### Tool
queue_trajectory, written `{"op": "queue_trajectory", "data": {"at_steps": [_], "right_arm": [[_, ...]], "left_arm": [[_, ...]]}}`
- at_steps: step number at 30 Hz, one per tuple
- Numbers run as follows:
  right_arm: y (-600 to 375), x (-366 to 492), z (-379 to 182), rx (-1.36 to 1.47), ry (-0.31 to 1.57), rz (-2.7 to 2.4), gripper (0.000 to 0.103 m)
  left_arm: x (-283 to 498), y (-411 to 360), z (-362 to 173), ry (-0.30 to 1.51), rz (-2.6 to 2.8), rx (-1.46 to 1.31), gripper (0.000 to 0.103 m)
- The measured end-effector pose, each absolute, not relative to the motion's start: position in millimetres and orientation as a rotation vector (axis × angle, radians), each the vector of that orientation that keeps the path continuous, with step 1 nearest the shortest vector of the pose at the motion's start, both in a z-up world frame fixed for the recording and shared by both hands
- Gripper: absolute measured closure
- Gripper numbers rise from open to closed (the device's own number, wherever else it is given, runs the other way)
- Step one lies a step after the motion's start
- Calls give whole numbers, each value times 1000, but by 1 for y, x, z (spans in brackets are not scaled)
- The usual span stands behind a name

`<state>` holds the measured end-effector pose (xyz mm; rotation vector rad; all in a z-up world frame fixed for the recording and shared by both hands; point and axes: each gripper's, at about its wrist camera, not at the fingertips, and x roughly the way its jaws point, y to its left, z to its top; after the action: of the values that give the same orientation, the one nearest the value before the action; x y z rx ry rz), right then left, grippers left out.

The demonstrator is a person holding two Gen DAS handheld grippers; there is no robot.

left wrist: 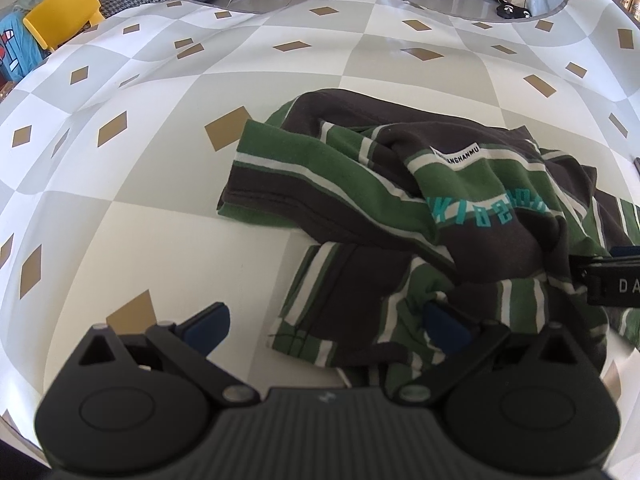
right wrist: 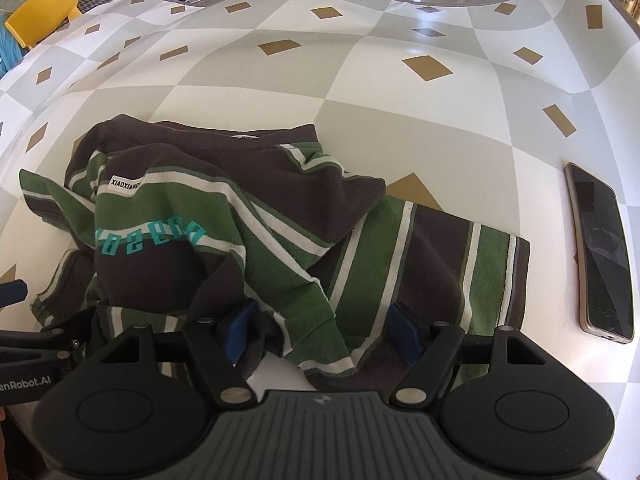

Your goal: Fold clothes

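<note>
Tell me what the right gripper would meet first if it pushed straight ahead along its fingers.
Most likely the crumpled striped shirt. The right gripper is open, and a fold of the cloth already lies between its fingers. The phone lies off to its right, outside that line. How high the gripper sits above the cloth is unclear.

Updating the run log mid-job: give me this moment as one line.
stage: pre-fold | striped shirt: crumpled on table | left gripper: open at hem | right gripper: open astride edge | phone: right of shirt

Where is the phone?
In the right wrist view, the phone lies flat on the checked tablecloth, apart from the striped shirt, off its right edge.
</note>
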<state>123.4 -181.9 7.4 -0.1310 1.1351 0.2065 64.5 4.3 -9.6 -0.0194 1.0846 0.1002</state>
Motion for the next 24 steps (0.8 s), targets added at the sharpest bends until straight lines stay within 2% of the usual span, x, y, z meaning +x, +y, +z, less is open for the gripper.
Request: {"op": "queue_trajectory", "data": {"at_steps": [17, 24], "right_arm": [[-178, 106, 9, -129, 1148, 164, 32], [-178, 104, 8, -122, 1137, 146, 28]], "left_arm": [[41, 8, -12, 1044, 72, -22, 0], [39, 15, -15, 1049, 72, -72, 0]]}}
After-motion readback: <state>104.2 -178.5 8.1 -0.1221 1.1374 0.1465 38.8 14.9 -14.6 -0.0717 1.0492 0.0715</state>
